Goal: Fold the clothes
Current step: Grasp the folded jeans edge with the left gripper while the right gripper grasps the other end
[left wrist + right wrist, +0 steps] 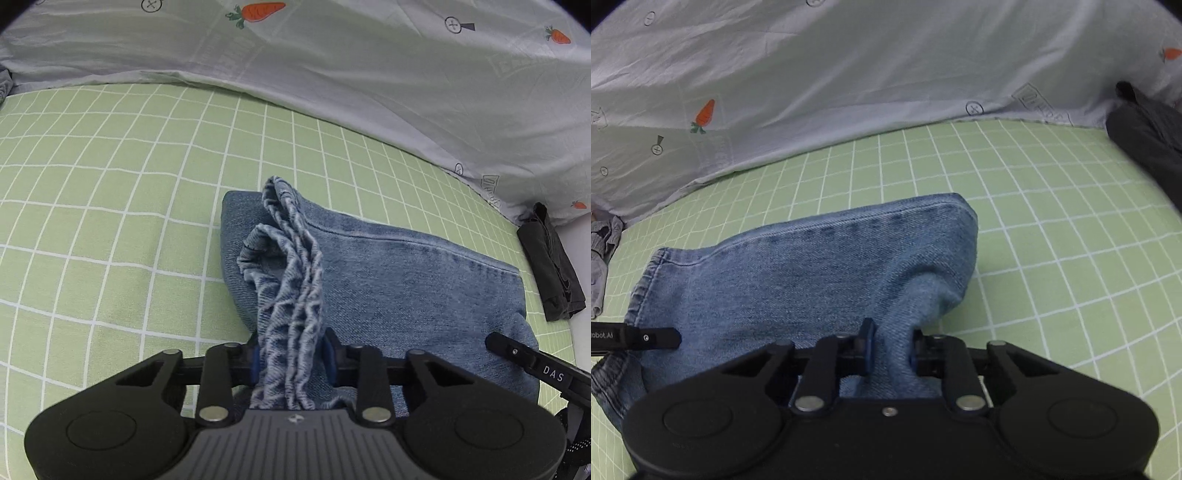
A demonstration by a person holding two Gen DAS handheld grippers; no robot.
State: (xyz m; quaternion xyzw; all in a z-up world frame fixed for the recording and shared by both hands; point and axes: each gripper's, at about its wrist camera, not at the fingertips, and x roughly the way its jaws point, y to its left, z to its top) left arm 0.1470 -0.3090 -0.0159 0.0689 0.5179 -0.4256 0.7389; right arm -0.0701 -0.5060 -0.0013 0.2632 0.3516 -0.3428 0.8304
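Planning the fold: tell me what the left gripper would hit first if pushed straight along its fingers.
The left gripper, shut on the jeans' gathered waistband, would likely run into the jeans first; depth is unclear.

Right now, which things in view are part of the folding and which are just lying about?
In the job:
- blue jeans
- left gripper, shut on their elastic waistband
- right gripper, shut on a denim fold

Lying about:
- dark folded garment
- grey garment
- carrot-print quilt

I counted one pair of jeans (388, 280), one dark folded garment (550, 266), one grey garment (600, 258), two grippers.
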